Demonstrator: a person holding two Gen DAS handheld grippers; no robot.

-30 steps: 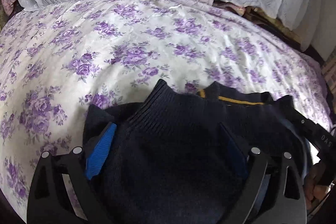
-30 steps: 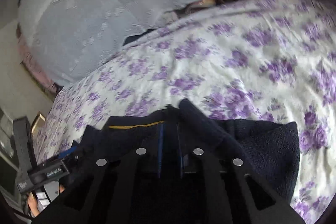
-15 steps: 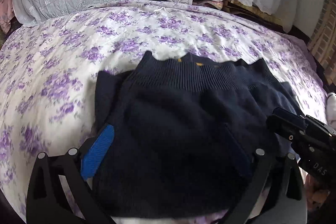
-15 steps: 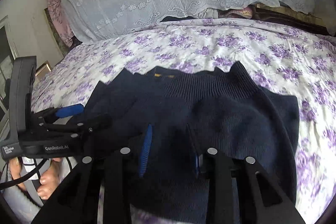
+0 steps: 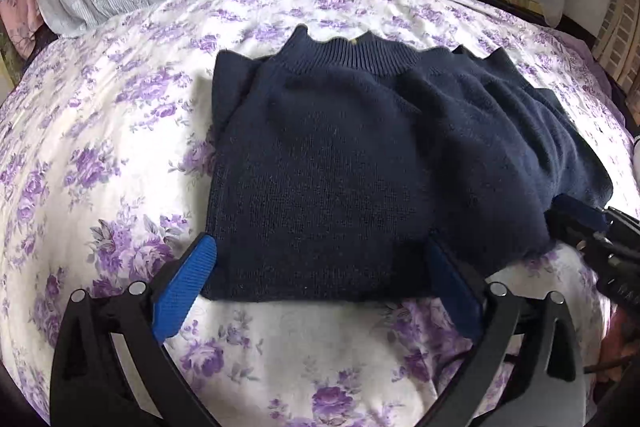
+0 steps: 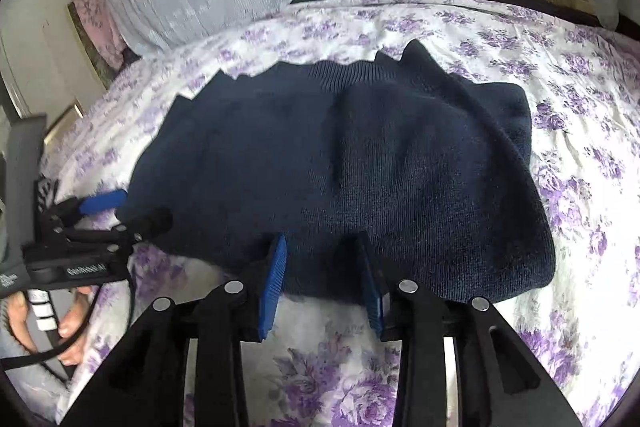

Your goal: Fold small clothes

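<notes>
The left hand-held gripper (image 5: 320, 275) stands spread wide, empty; the right hand-held gripper (image 6: 322, 267) is opening, pads off the knit. The folded navy sweater (image 5: 360, 163) lies on the bed (image 5: 100, 147). Risk: 1 pad snags the near hem, dragging the fold open.
</notes>
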